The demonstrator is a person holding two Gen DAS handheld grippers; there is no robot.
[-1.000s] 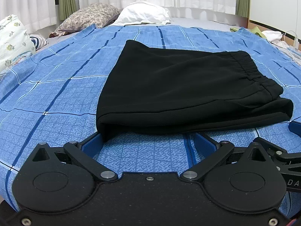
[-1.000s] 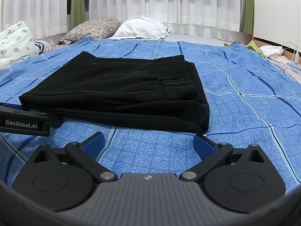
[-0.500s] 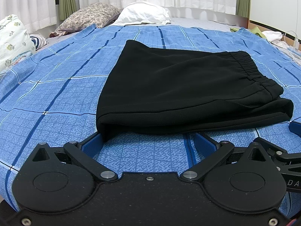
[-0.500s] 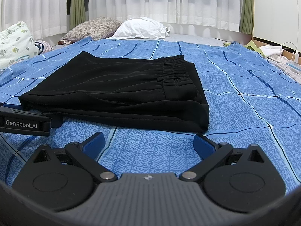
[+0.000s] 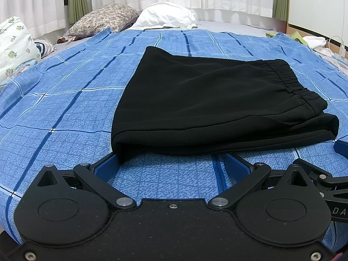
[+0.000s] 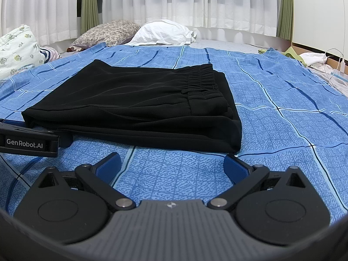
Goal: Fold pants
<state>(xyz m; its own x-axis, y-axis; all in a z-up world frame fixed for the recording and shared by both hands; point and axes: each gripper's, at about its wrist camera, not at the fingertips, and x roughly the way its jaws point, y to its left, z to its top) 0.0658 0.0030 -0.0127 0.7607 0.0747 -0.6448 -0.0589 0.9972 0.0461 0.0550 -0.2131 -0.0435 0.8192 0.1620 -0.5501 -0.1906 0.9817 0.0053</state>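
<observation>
One pair of black knit pants (image 5: 217, 100), folded into a flat stack of layers. Two hand-held grippers. Two pillows at the head of the bed: one brown floral pillow (image 5: 102, 19), one white pillow (image 5: 167, 15).

Pants lie in the middle of the blue checked bedsheet (image 5: 65, 100). Gathered elastic waistband (image 5: 289, 76) on top at the right end; folded edge at the left. Fabric smooth, edges roughly aligned, near edge shows several stacked layers.

Left gripper (image 5: 171, 167): blue-padded fingers spread wide apart, holding nothing, low over the sheet. Its left finger tip (image 5: 108, 167) sits just at the pants' near-left corner; cannot tell whether it touches. Right gripper (image 6: 173, 166): fingers likewise spread wide, empty, just short of the pants' near edge, right finger tip (image 6: 233, 166) below the near-right corner.

Around: white curtains (image 6: 174, 0) behind the bed, a floral quilt bundle (image 6: 17, 50) far left, loose white cloth (image 6: 313, 58) and a cable far right. Nothing lies between grippers and pants.
</observation>
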